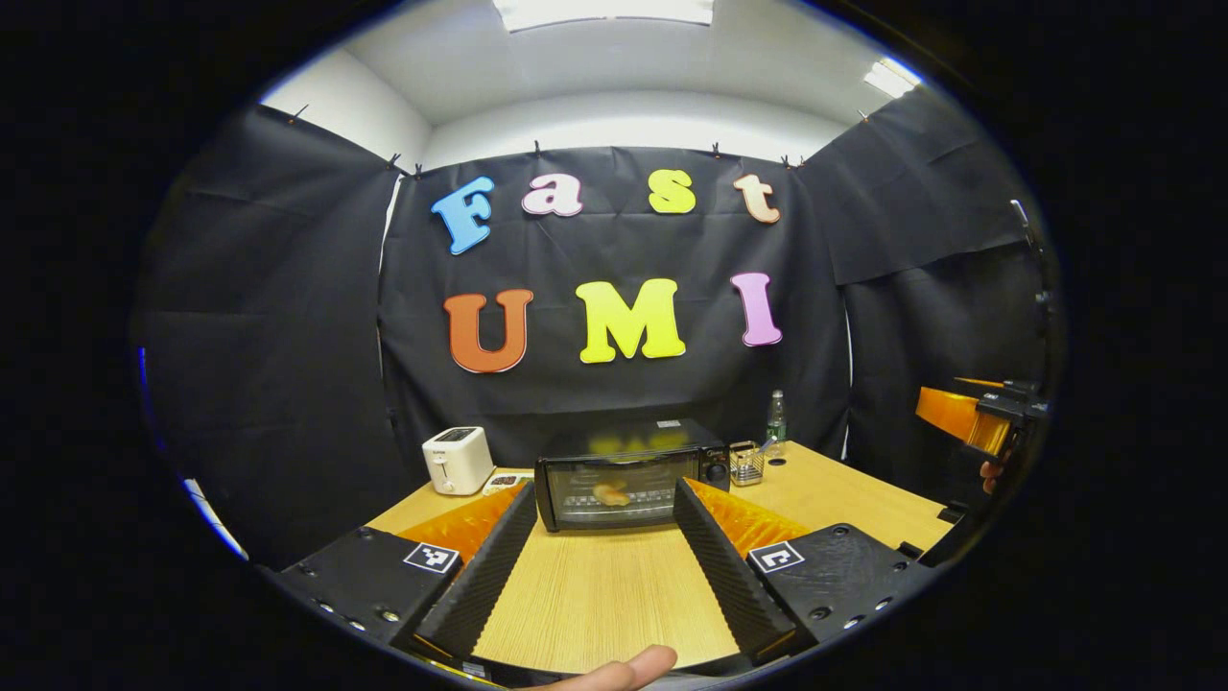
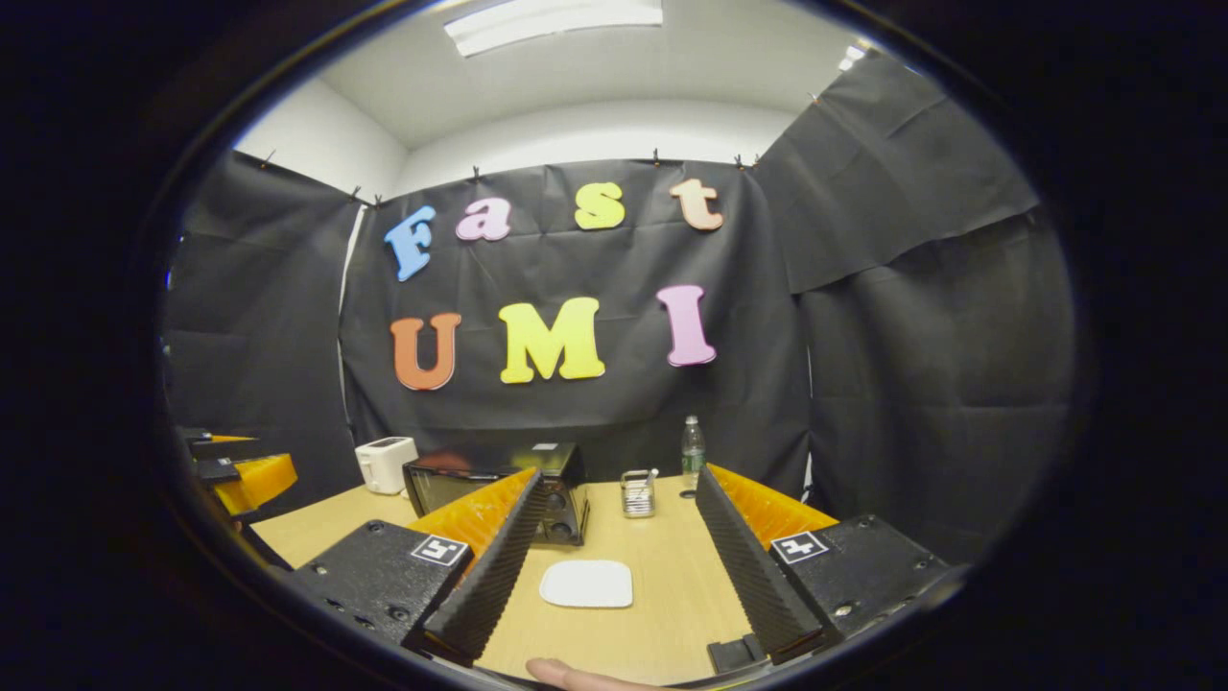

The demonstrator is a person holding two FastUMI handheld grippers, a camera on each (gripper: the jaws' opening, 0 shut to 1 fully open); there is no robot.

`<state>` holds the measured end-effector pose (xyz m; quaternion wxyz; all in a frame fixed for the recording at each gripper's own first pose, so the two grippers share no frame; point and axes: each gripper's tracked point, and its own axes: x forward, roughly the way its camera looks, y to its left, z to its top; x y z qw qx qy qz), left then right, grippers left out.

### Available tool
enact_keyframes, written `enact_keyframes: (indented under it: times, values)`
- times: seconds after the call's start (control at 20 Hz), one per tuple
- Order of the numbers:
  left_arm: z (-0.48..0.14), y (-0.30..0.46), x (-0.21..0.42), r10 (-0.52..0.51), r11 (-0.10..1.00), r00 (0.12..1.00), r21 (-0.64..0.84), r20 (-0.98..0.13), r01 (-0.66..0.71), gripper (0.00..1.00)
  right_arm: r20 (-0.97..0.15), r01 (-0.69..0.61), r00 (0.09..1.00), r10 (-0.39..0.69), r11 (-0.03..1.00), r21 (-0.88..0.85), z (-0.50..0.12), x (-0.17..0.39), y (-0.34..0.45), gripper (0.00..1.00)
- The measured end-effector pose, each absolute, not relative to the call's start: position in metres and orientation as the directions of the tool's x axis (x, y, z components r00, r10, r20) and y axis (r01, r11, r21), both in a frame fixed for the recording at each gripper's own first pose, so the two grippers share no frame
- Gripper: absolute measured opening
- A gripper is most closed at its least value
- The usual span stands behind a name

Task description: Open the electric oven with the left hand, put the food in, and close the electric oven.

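Note:
A black electric oven (image 1: 628, 475) stands at the back of the wooden table with its glass door shut. Through the glass a pale piece of food (image 1: 611, 494) lies on the rack. My left gripper (image 1: 604, 494) hangs open some way in front of the oven, with nothing between its fingers. The oven (image 2: 499, 489) also appears at the left in the right gripper view, partly behind a finger. My right gripper (image 2: 614, 480) is open above an empty white plate (image 2: 586, 583).
A white toaster (image 1: 458, 460) stands left of the oven, with a small flat item beside it. A small wire holder (image 1: 745, 464) and a water bottle (image 1: 775, 422) stand to its right. The other gripper (image 1: 979, 417) hovers at the right edge. Black cloth walls surround the table (image 1: 595, 595).

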<state>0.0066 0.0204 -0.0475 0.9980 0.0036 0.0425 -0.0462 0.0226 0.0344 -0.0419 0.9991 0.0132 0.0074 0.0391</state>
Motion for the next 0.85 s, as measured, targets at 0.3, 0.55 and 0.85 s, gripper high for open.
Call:
enact_keyframes:
  times: [0.3,0.55,0.85]
  values:
    - [-0.033,0.022,0.002,-0.085,0.996,0.996,-0.039,-0.042,0.083,0.94,-0.008,-0.080,0.997,0.080,0.997,0.019,-0.039,0.017,0.033,0.96]
    - [-0.034,0.021,0.006,-0.071,0.997,0.997,-0.034,-0.035,0.070,0.94,-0.013,-0.078,0.997,0.078,0.997,0.026,-0.043,0.018,0.029,0.96]
    - [-0.031,0.020,0.006,-0.074,0.996,0.997,-0.050,-0.010,0.074,0.94,-0.021,-0.079,0.997,0.080,0.996,0.033,-0.045,0.018,0.028,0.96]
